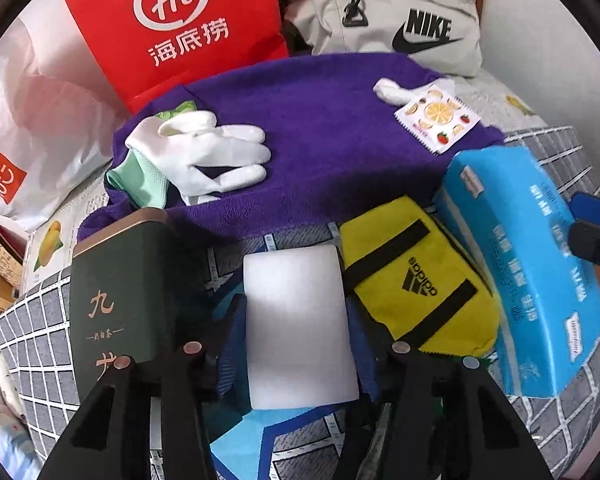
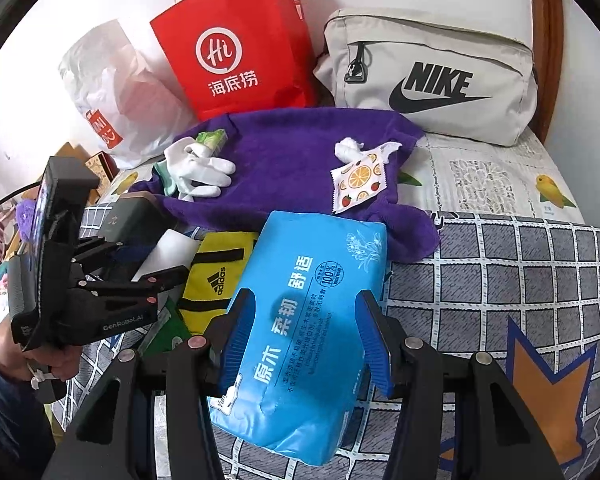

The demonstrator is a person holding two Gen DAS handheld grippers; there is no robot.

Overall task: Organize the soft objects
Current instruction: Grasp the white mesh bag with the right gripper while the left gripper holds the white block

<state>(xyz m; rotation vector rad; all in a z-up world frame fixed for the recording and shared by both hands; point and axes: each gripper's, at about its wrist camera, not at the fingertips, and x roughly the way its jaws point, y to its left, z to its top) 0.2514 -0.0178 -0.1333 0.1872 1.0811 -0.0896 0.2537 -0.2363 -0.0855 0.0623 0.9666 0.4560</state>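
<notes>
At the far left a white plastic shopping bag (image 2: 112, 92) leans on the wall, with a red Haidilao paper bag (image 2: 236, 40) to its right. In front of them a purple towel (image 1: 300, 128) is spread on the bed, and a white glove (image 1: 204, 152) lies on its left part over a mint-green cloth (image 1: 144, 180). Near the towel's left edge stands a dark green tea tin (image 1: 116, 280). Just right of the tin, the left gripper (image 1: 298, 332) clamps a white foam block (image 1: 296, 328) between its blue pads, low over the grey checked bedsheet (image 2: 500, 280). A yellow Adidas pouch (image 1: 416, 276) lies just right of the block, touching the blue tissue pack (image 2: 300, 320) beside it. The right gripper (image 2: 306, 340) is closed on that tissue pack, its pads pressing both long sides. On the towel's far right lie a crumpled white tissue (image 2: 348, 148) and a fruit-print sachet (image 2: 360, 180). Behind them, against the wall, rests a beige Nike bag (image 2: 428, 76).
</notes>
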